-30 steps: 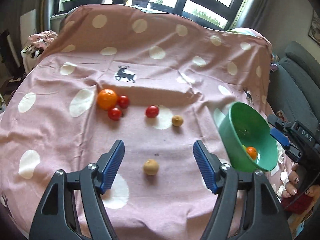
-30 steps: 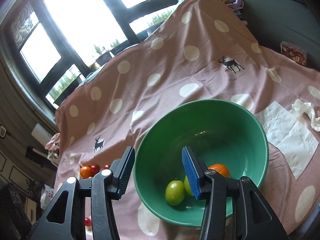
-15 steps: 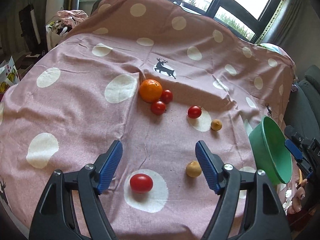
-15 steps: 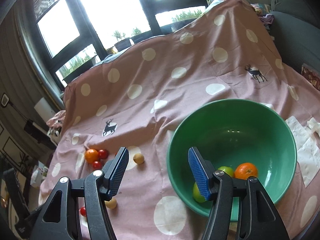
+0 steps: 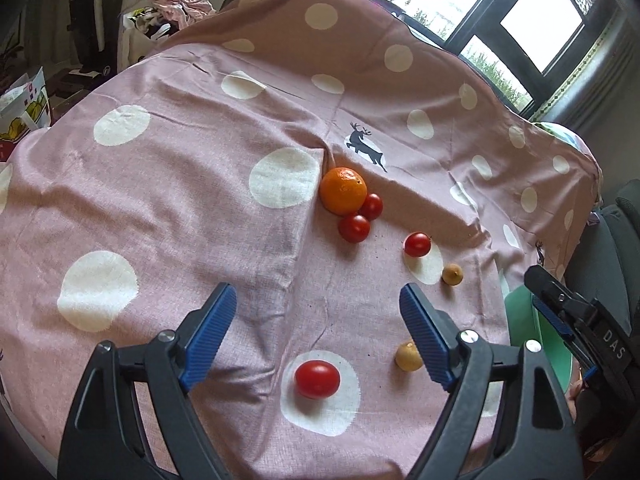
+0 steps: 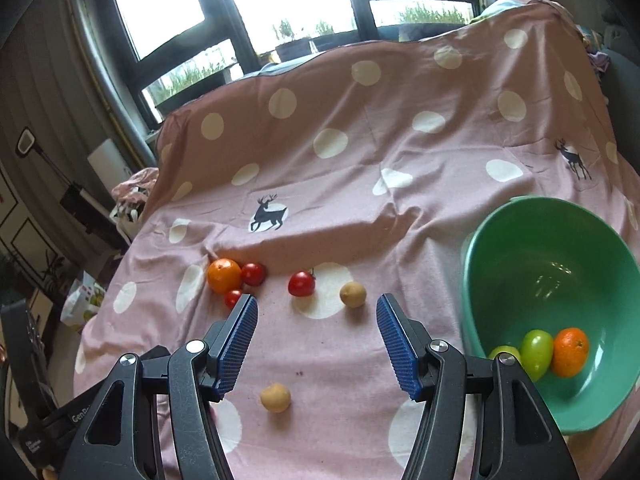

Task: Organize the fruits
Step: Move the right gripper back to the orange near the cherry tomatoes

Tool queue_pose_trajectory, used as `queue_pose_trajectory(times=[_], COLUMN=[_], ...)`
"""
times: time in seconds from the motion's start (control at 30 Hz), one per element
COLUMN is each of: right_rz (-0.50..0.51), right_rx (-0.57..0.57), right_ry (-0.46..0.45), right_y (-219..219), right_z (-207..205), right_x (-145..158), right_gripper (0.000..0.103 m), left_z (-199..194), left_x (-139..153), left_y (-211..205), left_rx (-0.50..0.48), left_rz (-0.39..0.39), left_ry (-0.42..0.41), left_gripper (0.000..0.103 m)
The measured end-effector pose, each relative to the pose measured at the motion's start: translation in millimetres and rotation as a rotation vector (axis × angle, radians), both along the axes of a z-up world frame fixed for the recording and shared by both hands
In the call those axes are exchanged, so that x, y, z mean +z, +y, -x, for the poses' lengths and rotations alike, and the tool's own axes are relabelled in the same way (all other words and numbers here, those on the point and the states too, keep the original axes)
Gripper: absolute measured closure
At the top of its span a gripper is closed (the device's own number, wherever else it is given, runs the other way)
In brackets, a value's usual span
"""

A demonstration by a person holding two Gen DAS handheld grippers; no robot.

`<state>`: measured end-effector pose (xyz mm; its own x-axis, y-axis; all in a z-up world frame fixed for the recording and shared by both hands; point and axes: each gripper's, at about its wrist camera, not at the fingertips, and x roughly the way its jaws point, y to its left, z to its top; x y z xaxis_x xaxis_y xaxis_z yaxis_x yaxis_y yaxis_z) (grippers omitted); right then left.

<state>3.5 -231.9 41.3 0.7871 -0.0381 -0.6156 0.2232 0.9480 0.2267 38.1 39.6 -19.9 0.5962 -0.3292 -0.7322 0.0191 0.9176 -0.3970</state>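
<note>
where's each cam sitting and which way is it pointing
Left wrist: sits on the left gripper, angled down over the pink cloth at a red tomato; its jaws are opening, empty; the right gripper shows at the right edge.
Right wrist: sits on the right gripper, angled down at the cloth and green bowl; open, empty.
Shared: the orange, small tomatoes, bowl.
</note>
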Motion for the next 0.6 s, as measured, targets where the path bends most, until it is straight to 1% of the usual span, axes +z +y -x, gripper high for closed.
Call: queue_pose_trajectory(times=[0.07,0.17,0.23,0.33,0.47,0.6], right_rz=[-0.003,-0.027,-0.044,-0.036,-0.017,-0.061], right_rx=[0.012,0.064,0.095,0.111,0.139,0.165], right_ry=[0.037,0.097,0.121,0.138,0.158,0.163], right_y=[8,20,25,33,42,48], right_z=[-15,-39,-52,-69,-91,-112], right_x=[-4,-11,-14,-17,-18,-25], right_gripper=[0.040,0.040,0.040,0.040,0.040,0.040], left_z=[-1,-4,-6,-9,-11,-13], left_x=[0,-3,-4,-8,-12,-16], left_y=[2,5,7,11,19,22], left_rx=[0.014,0.021,0.030,0.049,0.100,0.119], left_rz=[-0.015,-0.020,-0.021,-0.026,-0.042,-0.047], left_ry=[-0.001,0.006,0.014,0.030,0.055,0.076], left_gripper=[0.019,0.019,0.019,0.019,0.019,0.019])
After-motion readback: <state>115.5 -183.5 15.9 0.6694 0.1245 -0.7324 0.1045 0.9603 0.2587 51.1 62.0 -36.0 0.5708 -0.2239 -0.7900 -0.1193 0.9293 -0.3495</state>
